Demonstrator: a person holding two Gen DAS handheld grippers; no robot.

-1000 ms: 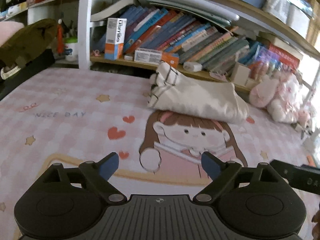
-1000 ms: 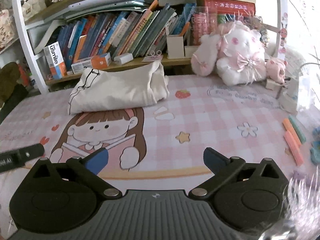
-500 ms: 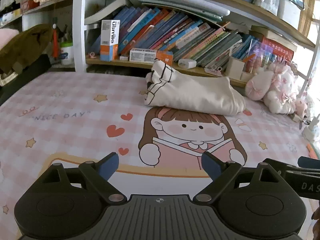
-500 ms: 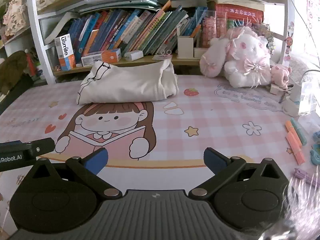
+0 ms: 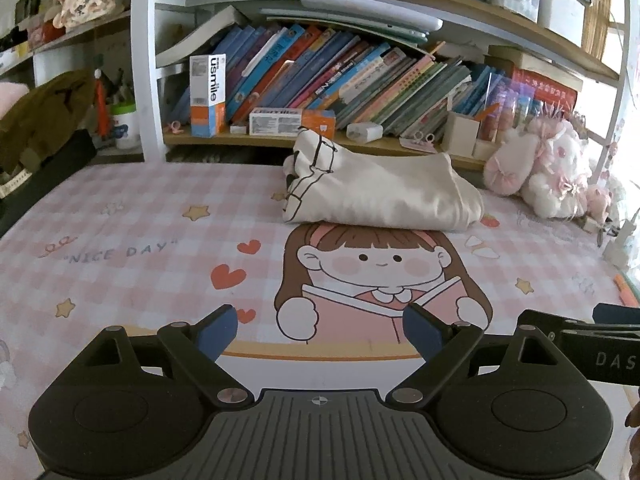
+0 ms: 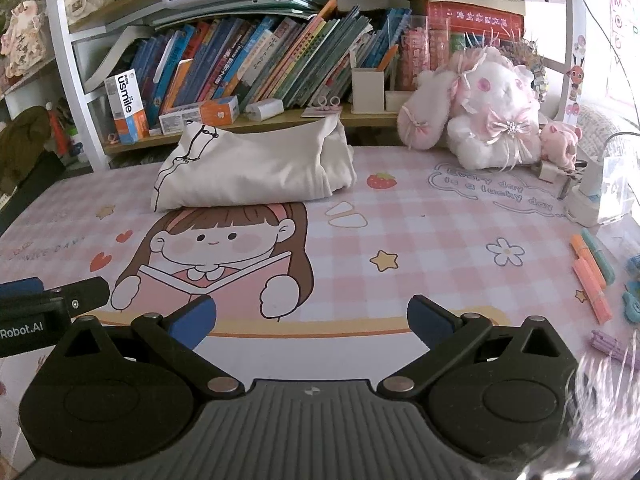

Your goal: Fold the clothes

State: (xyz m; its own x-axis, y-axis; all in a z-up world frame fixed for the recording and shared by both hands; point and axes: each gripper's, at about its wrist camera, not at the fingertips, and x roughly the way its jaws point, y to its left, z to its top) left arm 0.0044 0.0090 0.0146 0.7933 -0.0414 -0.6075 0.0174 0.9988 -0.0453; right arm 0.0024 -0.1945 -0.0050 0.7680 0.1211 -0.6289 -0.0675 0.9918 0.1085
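The left tool [image 5: 320,330] is held wide apart, with nothing between its blue pads [image 5: 218,330]. The right tool [image 6: 312,316] is likewise spread wide and empty. Both are poised low over the near edge of the worktop [image 5: 132,240], which is covered by a pink checked mat [image 6: 432,248] printed with a cartoon girl [image 5: 380,276] reading a book, hearts, stars and the words "NICE DAY".

Ahead of both tools, beyond the printed girl's head, a cream garment [image 5: 380,196] is seen lying folded in a thick bundle, well apart from the pads; black line trim is visible at its left end. From the right tool it [image 6: 256,172] is placed ahead and to the left.

Behind the garment a shelf [image 5: 360,146] is found, packed with leaning books [image 5: 340,76], a white and orange box [image 5: 207,94] standing upright, and a flat box [image 5: 292,121] lying beside it. Ahead and right of the right tool, a pink plush toy [image 6: 480,116] is propped at the back of the worktop. Orange and teal markers [image 6: 592,268] are laid to that tool's right. A dark olive bundle [image 5: 44,120] is seen far left of the left tool.
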